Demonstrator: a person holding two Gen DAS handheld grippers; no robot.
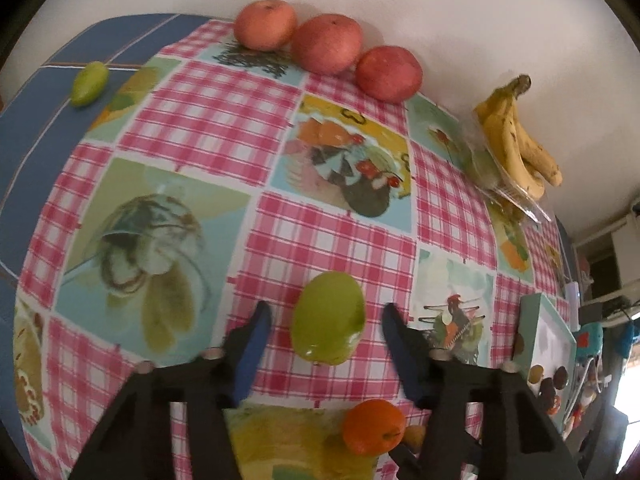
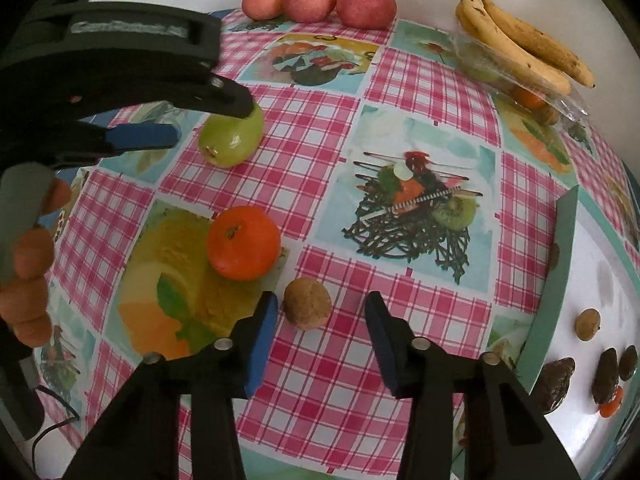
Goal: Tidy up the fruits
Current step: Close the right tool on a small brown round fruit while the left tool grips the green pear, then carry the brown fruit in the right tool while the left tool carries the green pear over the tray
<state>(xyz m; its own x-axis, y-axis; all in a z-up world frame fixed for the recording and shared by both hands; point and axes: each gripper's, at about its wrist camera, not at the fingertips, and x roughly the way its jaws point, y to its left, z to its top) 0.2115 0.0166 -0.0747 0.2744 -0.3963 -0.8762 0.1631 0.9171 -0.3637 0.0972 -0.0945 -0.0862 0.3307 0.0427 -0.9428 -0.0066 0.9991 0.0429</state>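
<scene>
The left tool (image 1: 326, 322) stood parted astride the green fruit (image 1: 328, 318), a gap showing at each pad (image 1: 256, 340), nothing clenched yet. The fruit lay dead ahead between the jaws, its long axis running along the fingers, so closing straight across its narrow waist looked right. The right tool (image 2: 320, 316) likewise stood parted, its pads apart from the small brown fruit (image 2: 307, 303) between them. Both fruits sat mid-desk (image 2: 400, 92), away from the wall edge. The green one was smooth, glossy, oval; the brown one dull, rough, roundish.
</scene>
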